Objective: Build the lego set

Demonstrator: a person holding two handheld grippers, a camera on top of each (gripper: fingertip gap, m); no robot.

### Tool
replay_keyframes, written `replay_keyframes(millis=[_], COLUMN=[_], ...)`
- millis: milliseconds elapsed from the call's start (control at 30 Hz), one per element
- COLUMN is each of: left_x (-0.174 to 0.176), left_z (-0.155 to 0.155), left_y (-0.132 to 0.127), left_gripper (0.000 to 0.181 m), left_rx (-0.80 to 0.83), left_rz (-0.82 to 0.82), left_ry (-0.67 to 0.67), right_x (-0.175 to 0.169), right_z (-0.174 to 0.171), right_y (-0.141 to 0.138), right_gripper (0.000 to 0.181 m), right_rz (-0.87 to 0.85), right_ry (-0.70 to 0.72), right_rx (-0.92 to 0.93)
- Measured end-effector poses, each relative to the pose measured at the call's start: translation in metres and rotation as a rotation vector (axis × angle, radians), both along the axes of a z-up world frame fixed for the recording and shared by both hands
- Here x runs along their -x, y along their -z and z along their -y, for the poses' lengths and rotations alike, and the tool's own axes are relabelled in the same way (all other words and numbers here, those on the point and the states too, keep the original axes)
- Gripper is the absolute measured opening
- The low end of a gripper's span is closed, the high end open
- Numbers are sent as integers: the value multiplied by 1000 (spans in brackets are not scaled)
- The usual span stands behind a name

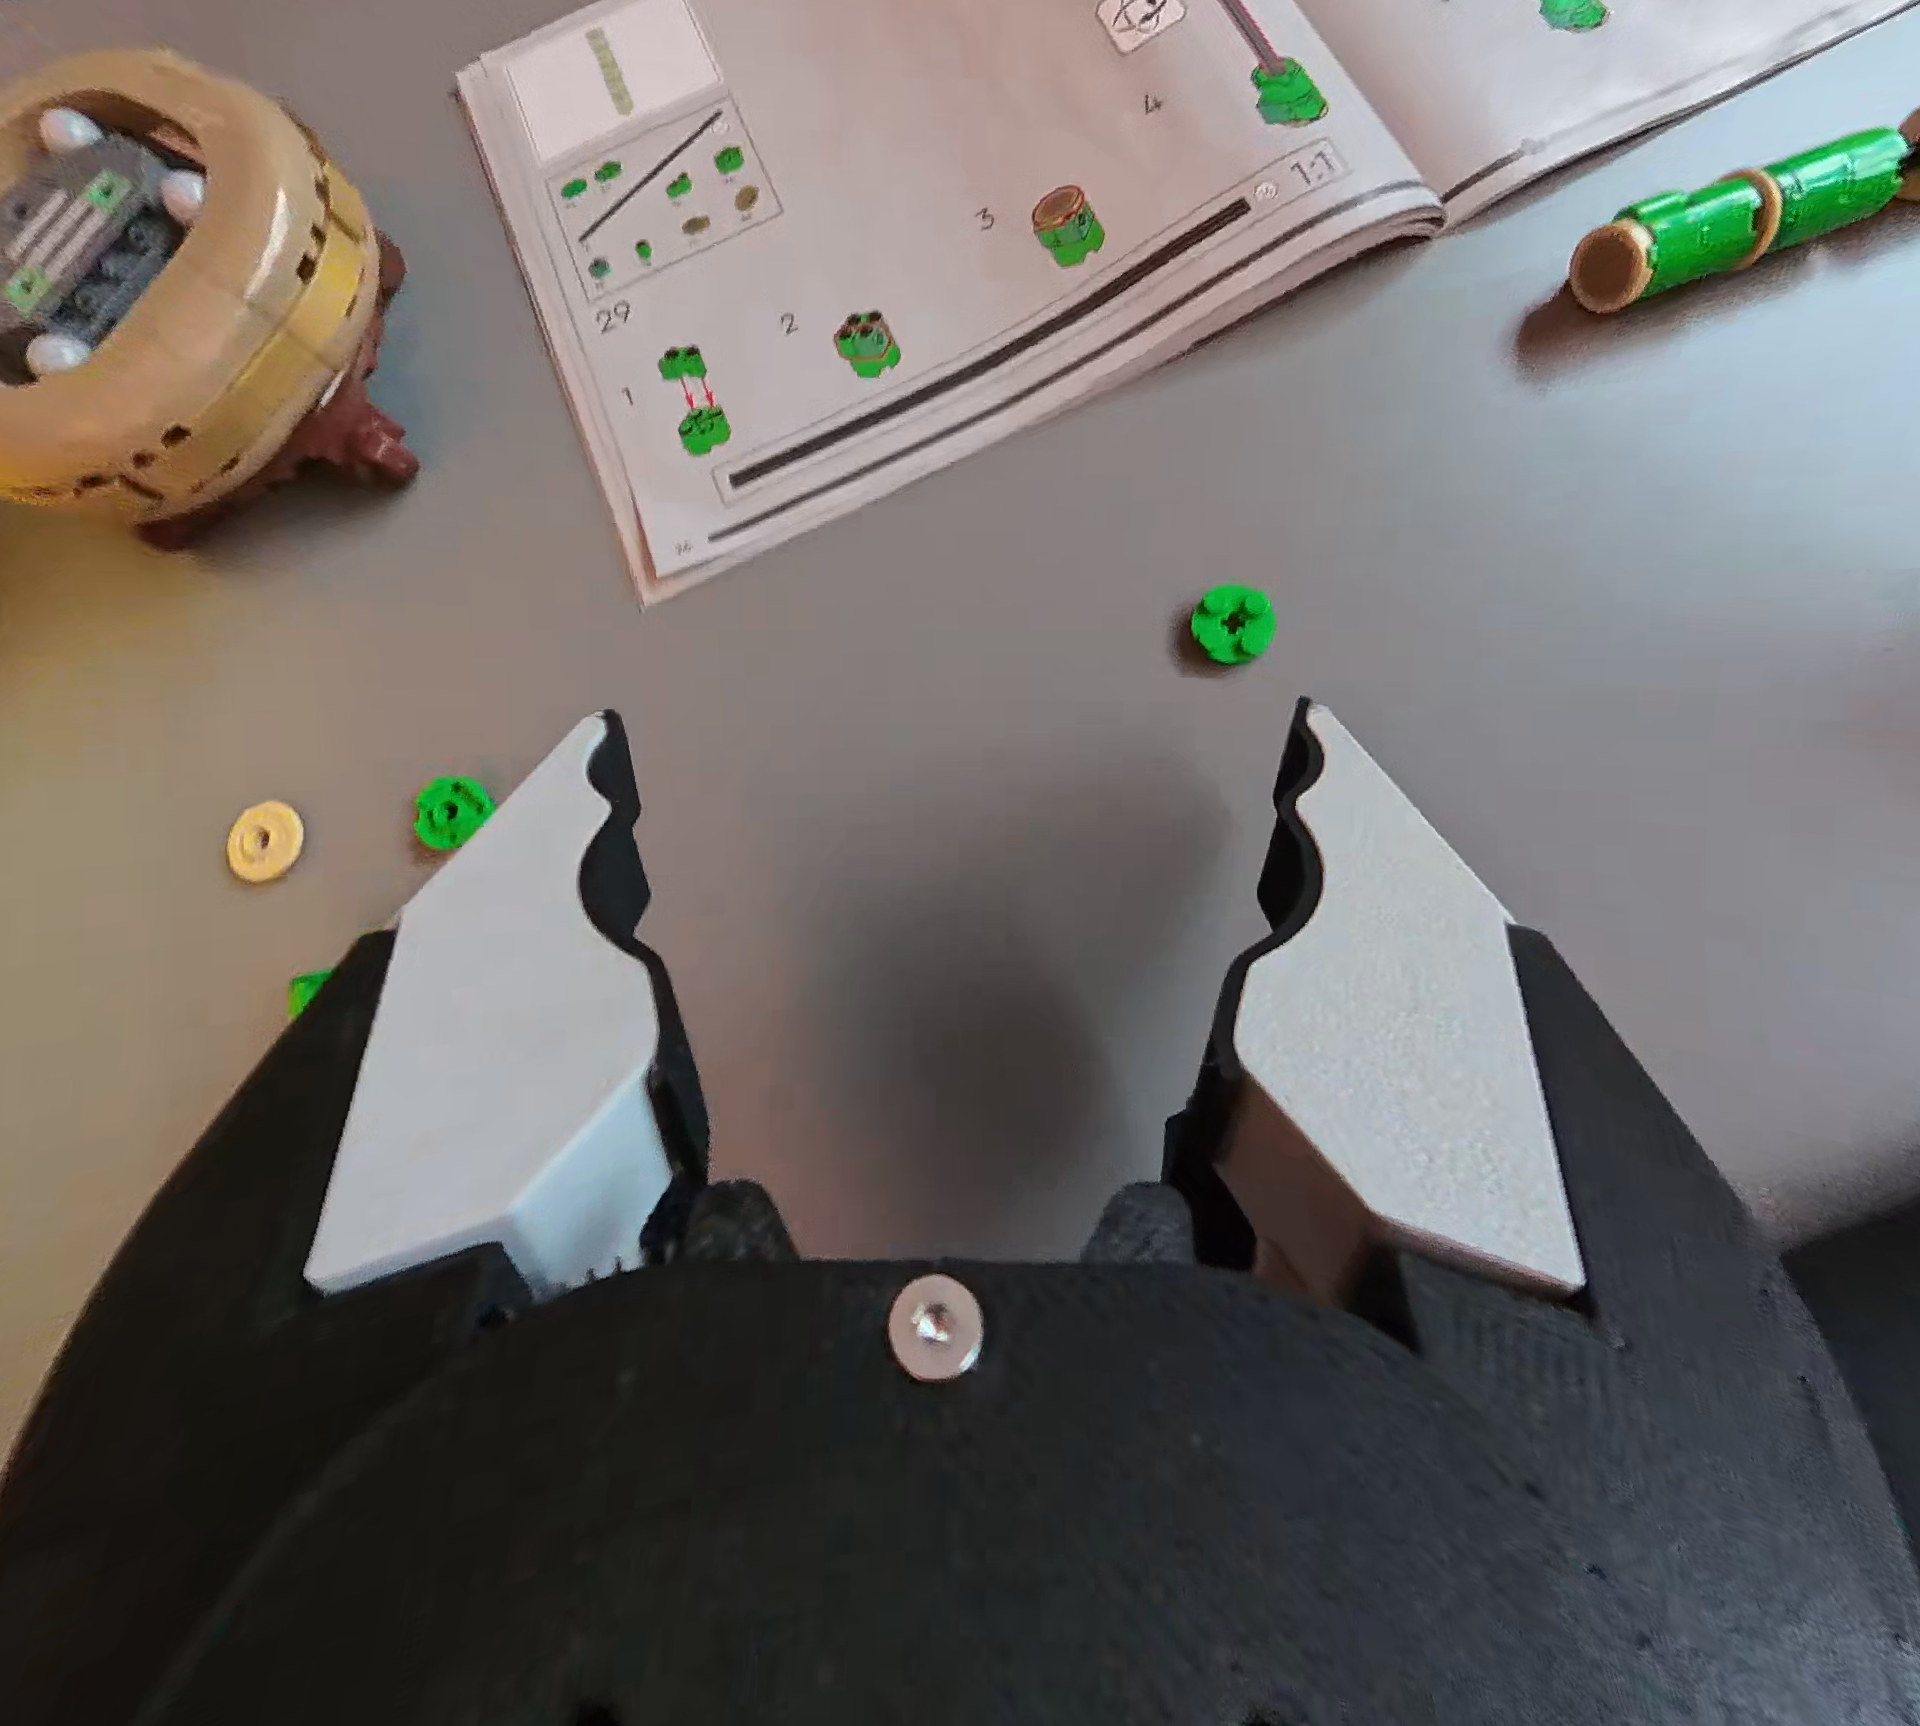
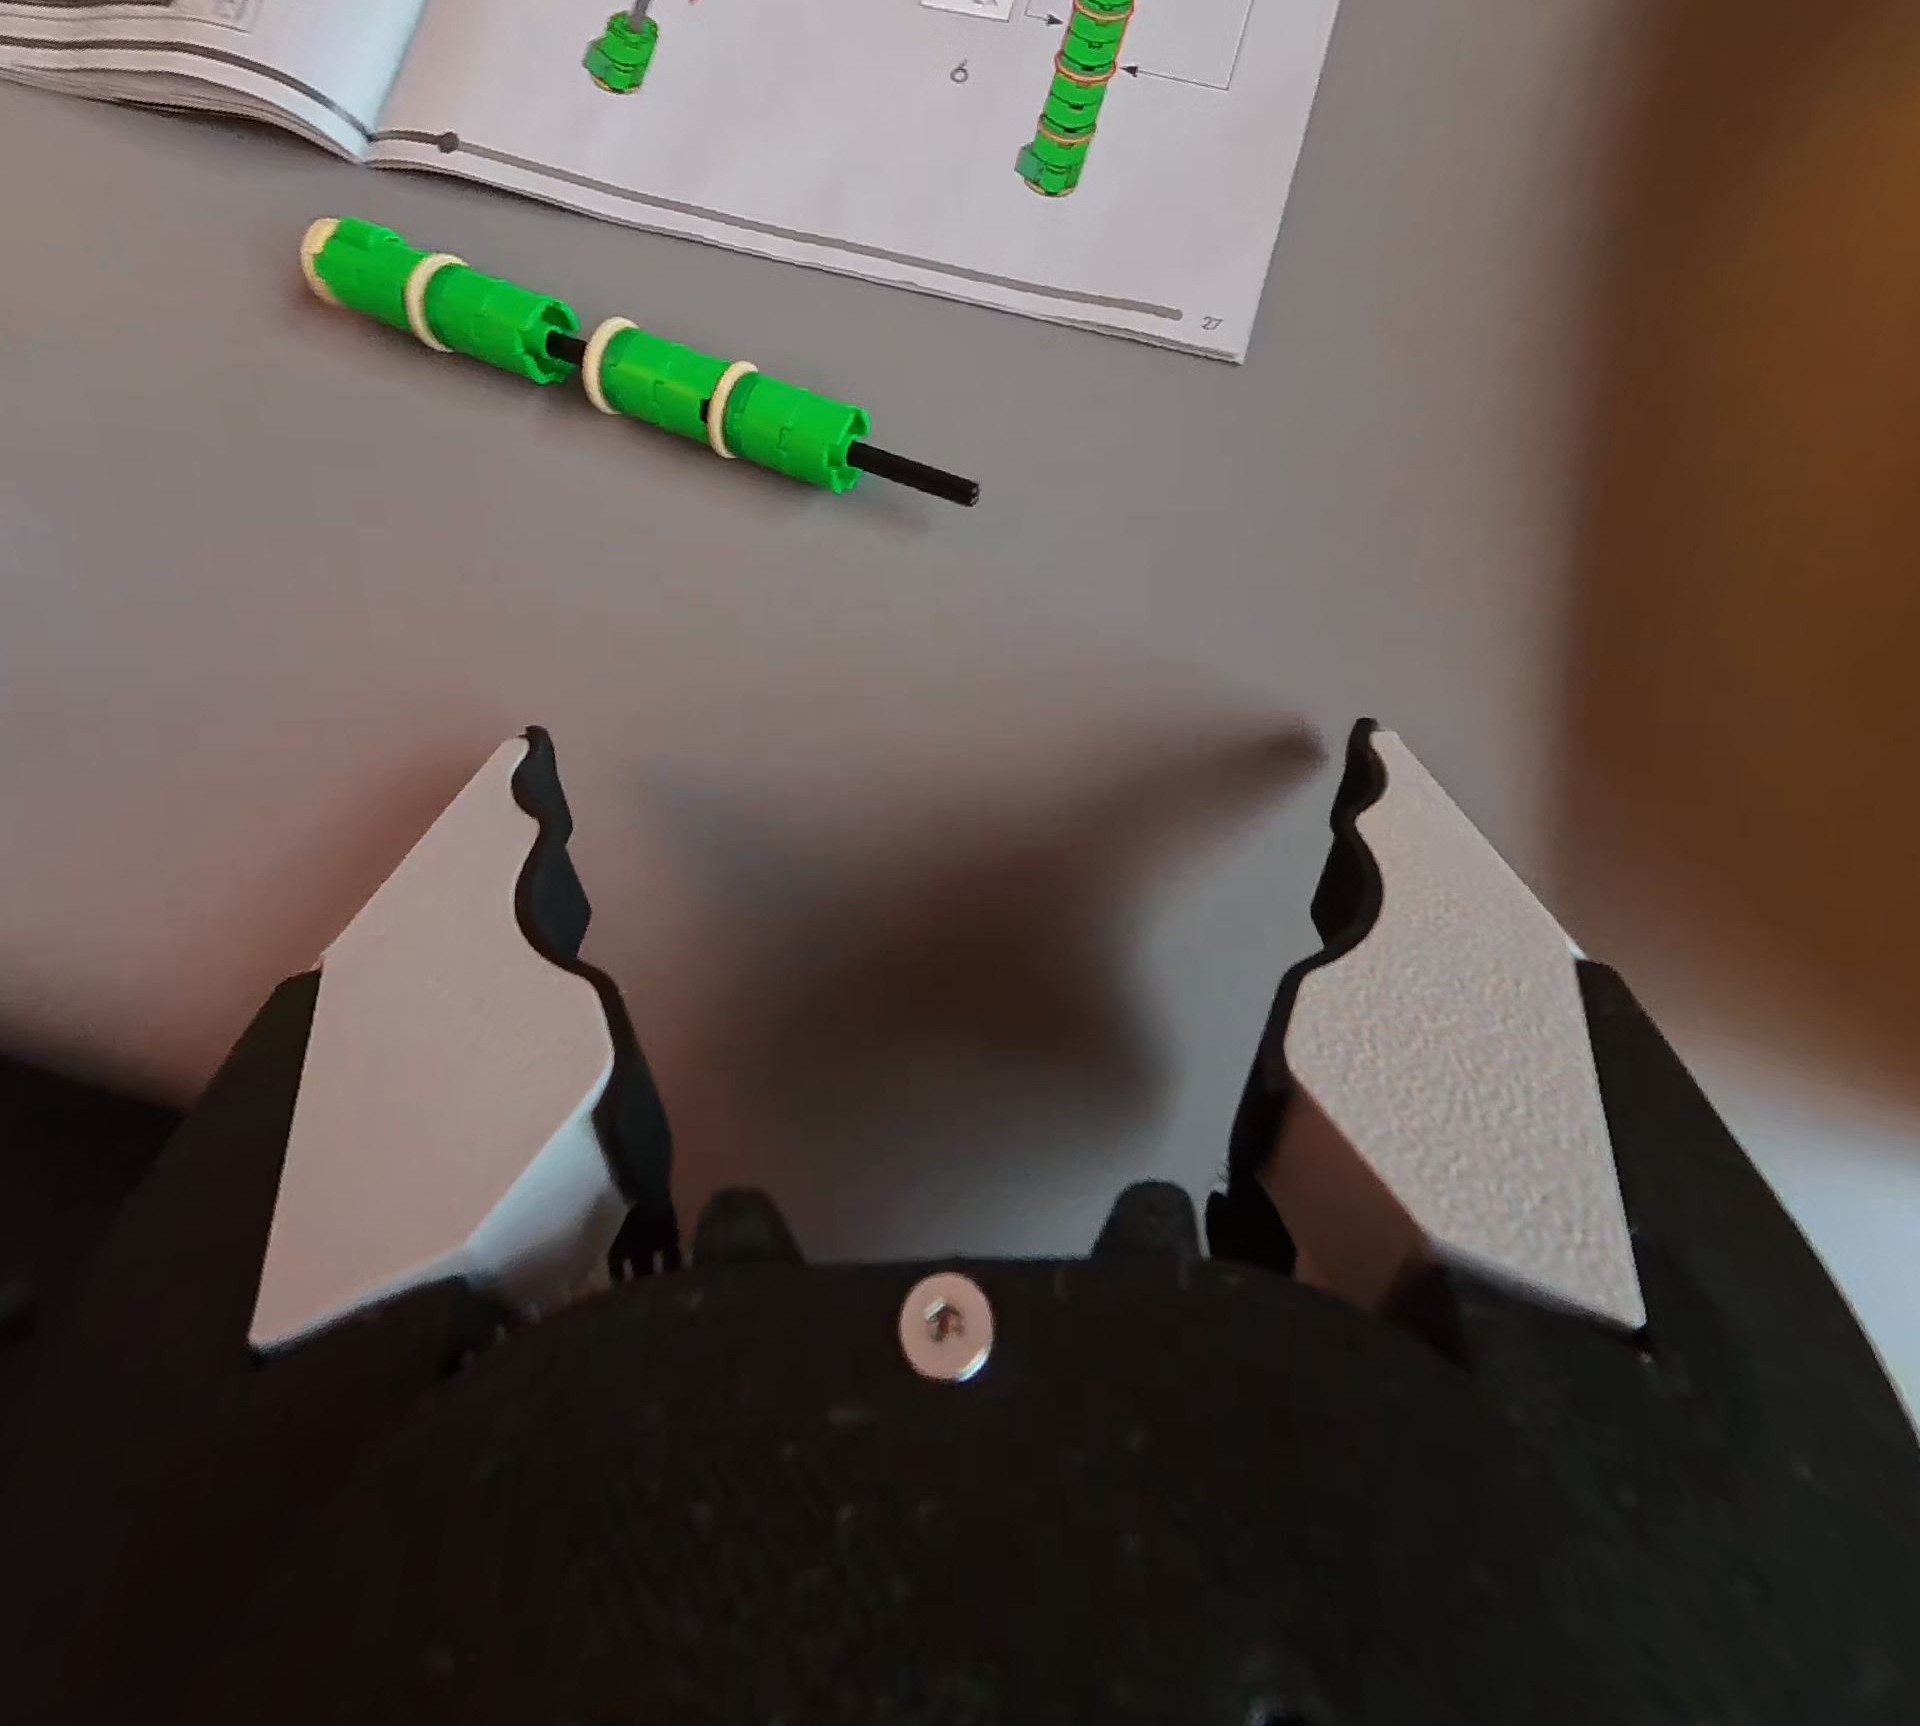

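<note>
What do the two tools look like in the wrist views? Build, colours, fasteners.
Both match. The left tool and the right tool each have a matte black, grainy, rounded body with one silver screw centred near its front edge. Two wedge-shaped fingers taper to points, with light grey flat outer faces and black wavy, scalloped inner pads. No cables, markings or sleeves are visible.

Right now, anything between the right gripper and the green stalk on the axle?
Nothing visible. The right gripper is open and empty, the green stalk lies ahead and left of it, only bare table between; the booklet lies beyond.
</note>
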State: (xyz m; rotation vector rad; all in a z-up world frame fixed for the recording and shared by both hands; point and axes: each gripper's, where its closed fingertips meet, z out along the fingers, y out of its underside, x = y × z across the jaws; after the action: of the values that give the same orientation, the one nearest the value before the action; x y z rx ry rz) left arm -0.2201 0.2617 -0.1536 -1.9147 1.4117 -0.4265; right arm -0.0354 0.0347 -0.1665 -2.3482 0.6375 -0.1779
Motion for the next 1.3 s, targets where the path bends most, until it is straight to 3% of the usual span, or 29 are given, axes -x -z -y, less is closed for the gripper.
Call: replay_keyframes(millis=[400,1300], left_x=[-7,-10], left_z=[-2,-3], left_y=[21,22], left_gripper=[141,144], left_rx=[112,114], left_rz=[-1,49], left_ry=[-51,-50], right_x=[-27,-29], right_z=[-17,-18], right_y=[9,8], right_gripper=[150,150], right_rz=[65,89], right_ry=[45,52], right_rx=[2,-50])
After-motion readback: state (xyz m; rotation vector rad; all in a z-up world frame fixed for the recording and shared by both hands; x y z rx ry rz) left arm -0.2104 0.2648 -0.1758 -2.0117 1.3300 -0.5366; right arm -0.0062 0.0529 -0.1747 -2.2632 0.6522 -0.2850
